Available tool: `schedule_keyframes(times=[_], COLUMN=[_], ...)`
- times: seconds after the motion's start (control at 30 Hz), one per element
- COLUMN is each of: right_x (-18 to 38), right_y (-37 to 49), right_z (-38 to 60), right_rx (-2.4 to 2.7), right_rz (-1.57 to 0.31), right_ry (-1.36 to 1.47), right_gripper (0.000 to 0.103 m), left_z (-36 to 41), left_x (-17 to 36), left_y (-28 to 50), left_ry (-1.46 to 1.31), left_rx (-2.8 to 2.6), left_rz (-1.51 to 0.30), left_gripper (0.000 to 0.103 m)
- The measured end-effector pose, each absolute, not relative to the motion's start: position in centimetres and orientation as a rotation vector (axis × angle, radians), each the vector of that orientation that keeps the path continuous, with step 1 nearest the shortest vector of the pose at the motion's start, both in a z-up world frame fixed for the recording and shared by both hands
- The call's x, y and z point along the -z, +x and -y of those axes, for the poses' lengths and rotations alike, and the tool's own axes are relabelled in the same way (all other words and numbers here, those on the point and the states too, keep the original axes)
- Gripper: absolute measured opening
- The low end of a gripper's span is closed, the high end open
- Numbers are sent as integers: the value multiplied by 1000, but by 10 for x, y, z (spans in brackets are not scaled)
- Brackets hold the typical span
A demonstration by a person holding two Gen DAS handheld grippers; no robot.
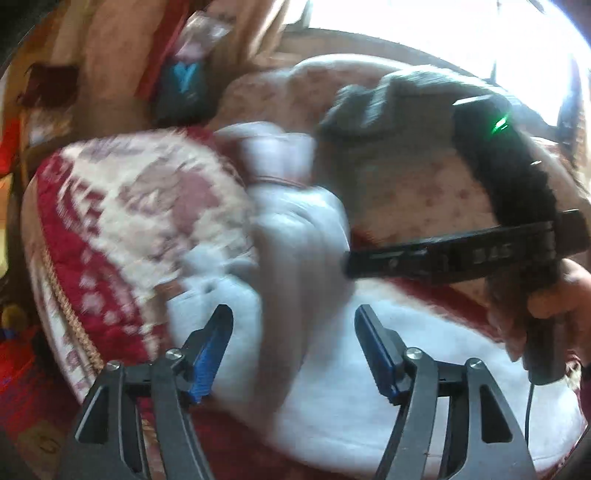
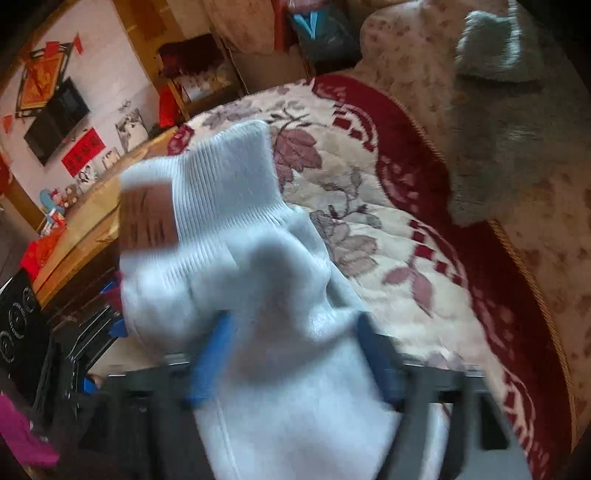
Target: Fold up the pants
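Bright window [image 1: 443, 33] behind a floral bed [image 2: 369, 206]; wall television [image 2: 55, 122] beyond

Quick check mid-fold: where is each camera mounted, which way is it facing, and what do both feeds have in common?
Left wrist: on the left claw, angled down at the white pants; shows its own open fingers, the right claw's body and a hand.
Right wrist: on the right claw, angled down at the pants' ribbed waistband; shows its own blurred, open fingers.
Shared: the pants, the red floral blanket, a grey garment.

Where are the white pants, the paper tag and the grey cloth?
white pants [image 2: 258, 266]: right wrist view, on the fuzzy middle.
paper tag [image 2: 147, 218]: right wrist view, its centre, by the ribbed waistband.
grey cloth [image 2: 491, 51]: right wrist view, on its fluffy top.
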State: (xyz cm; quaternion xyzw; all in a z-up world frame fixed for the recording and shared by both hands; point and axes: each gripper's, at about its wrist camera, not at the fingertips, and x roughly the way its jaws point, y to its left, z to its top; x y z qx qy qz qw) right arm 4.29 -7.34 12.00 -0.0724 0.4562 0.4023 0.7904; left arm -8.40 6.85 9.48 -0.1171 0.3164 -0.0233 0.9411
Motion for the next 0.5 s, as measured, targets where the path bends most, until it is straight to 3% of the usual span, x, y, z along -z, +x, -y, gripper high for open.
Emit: schedule_keyframes(times=[0.33, 0.5], right_x=[-81, -59], right_y=[82, 112], right_z=[-18, -44], right_rx=[-890, -890], right_rz=[-1043, -1103], right_ry=[-341, -335], right_gripper=[84, 86], left_z=[-147, -141], left_x=[-47, -38], left_y=[-63, -42], left_ry=[-537, -521], left_rx=[-62, -90], left_rz=[-790, -857], left_gripper=[86, 87])
